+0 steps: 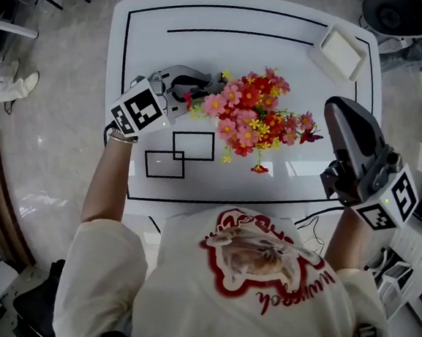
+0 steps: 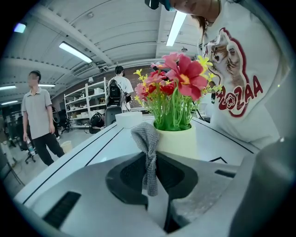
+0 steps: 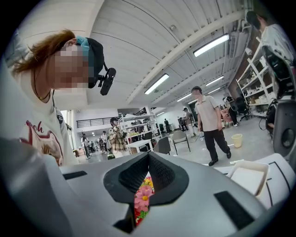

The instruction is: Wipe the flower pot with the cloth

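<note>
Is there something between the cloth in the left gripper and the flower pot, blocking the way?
Nothing visible does. The left gripper is shut on the cloth, and the flower pot stands right behind it.

1. Setting: large open-plan lab or workshop hall.
2. Overhead: bare ceiling beams, long strip lights (image 3: 210, 45).
3. Far side: storage racks (image 2: 85, 99), chairs (image 3: 179, 138), several people (image 3: 208, 115) standing.
4. Near: white table (image 1: 258, 35) marked with black outlines.
</note>
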A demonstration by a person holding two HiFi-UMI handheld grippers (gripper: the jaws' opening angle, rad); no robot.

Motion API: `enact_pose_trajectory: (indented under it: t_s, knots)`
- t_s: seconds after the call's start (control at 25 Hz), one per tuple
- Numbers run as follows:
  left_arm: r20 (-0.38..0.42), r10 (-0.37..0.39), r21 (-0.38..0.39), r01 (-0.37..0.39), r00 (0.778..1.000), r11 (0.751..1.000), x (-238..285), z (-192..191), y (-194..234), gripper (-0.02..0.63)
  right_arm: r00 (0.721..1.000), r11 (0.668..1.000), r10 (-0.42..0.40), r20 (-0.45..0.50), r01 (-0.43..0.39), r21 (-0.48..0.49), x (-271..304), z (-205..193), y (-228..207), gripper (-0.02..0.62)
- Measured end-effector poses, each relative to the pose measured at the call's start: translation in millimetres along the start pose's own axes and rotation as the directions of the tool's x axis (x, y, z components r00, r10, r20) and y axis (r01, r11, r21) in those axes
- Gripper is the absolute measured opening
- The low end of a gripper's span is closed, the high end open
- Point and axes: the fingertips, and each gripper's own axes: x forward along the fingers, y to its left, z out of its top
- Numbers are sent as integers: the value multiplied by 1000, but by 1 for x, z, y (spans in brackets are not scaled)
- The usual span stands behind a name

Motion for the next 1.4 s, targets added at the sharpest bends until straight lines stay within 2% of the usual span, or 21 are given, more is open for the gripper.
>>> enact_pose_trajectory:
  t_s: [0.48, 1.4]
  knots:
    - [-1, 54, 1, -54, 999, 999, -11, -3, -14, 55, 998, 1000, -14, 53, 15, -22, -6, 1, 22, 0]
    - [7, 177, -69, -177, 984, 982, -24, -2, -44, 55, 998, 999, 5, 63, -3, -42, -22, 0, 53, 0]
